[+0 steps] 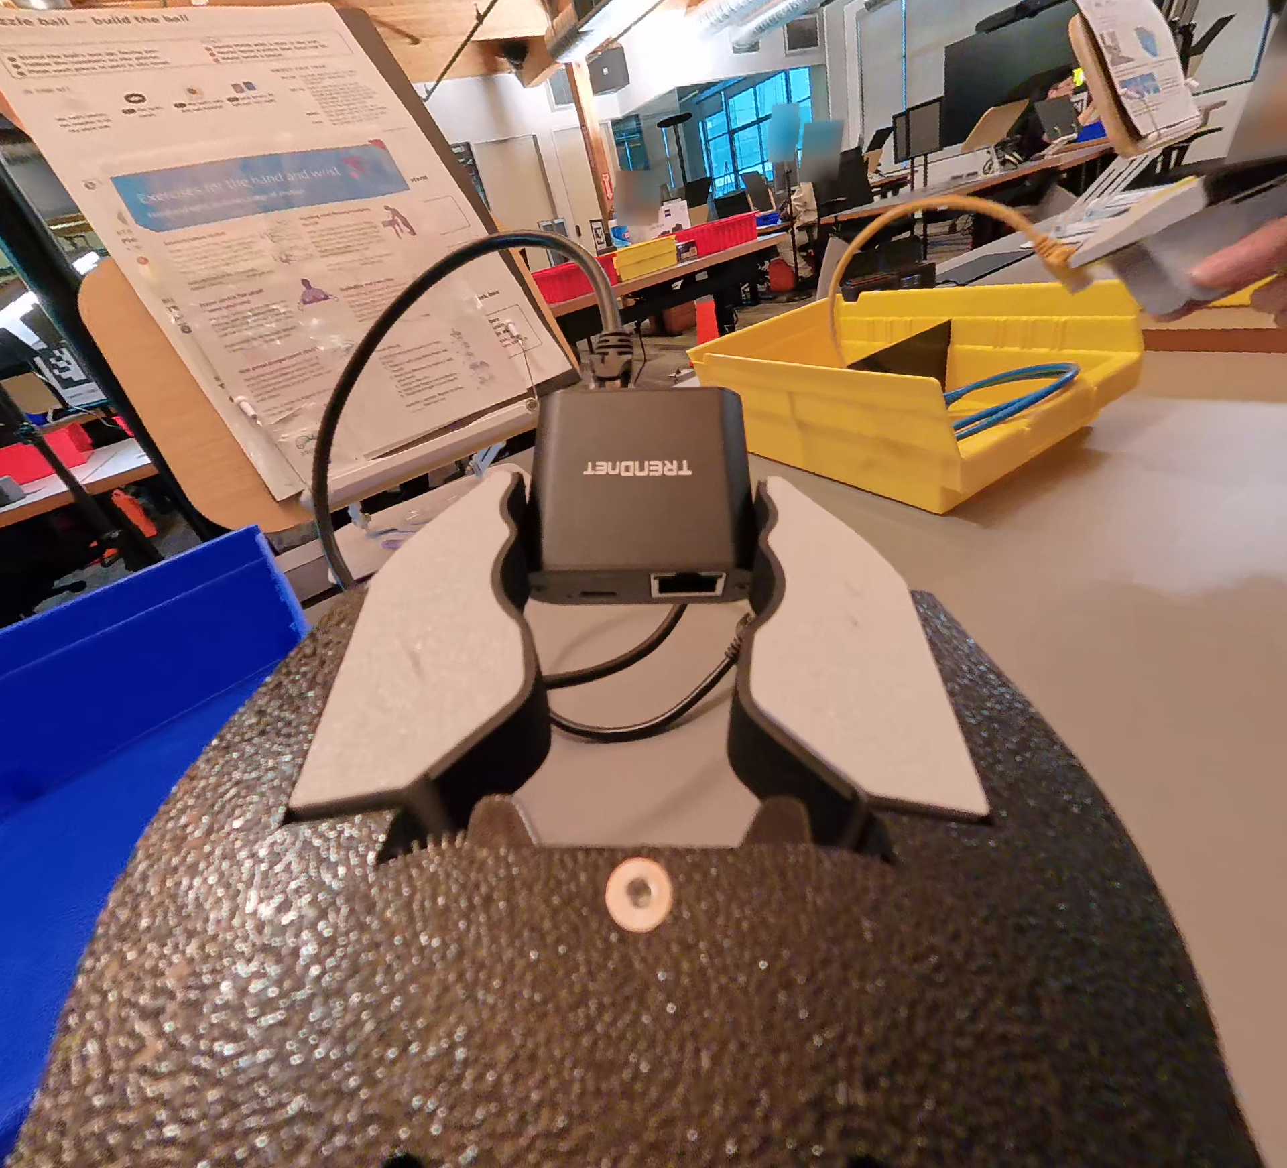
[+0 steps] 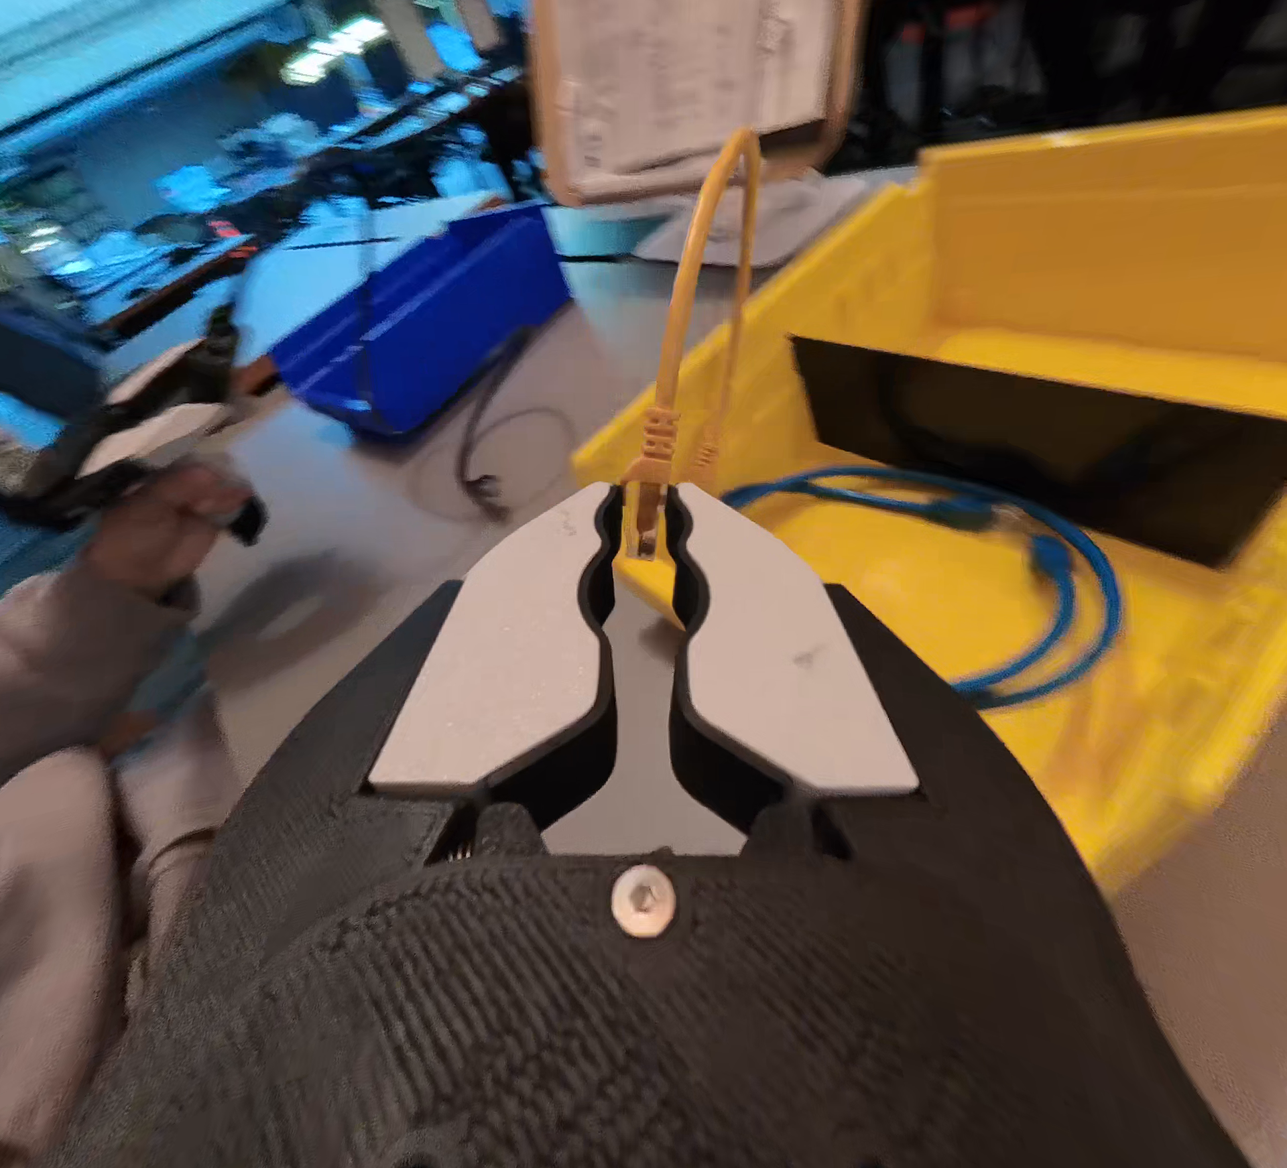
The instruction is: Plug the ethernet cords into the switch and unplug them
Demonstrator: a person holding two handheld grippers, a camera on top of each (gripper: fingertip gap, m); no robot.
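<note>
My left gripper (image 1: 637,501) is shut on a small black switch (image 1: 637,480) and holds it above the grey table. A black cord (image 1: 390,362) is plugged into the switch's far side; the near port (image 1: 686,584) faces me, empty. My right gripper (image 2: 644,501) is shut on the plug of a short yellow ethernet cord (image 2: 703,271), whose loop arches up over the yellow bin (image 2: 1044,215). In the left wrist view the right gripper (image 1: 1072,264) shows at the upper right with the yellow cord (image 1: 905,222). A blue ethernet cord (image 2: 1010,577) lies coiled in the yellow bin.
A blue bin (image 1: 125,682) stands at the left on the table (image 1: 1079,577). A clipboard with printed sheets (image 1: 264,215) leans behind the switch. A thin black power cable (image 1: 627,703) lies under the left gripper. A person's hand and sleeve (image 2: 83,647) show at left in the right wrist view. Some 35 centimeters of space lies between my two pairs of fingers.
</note>
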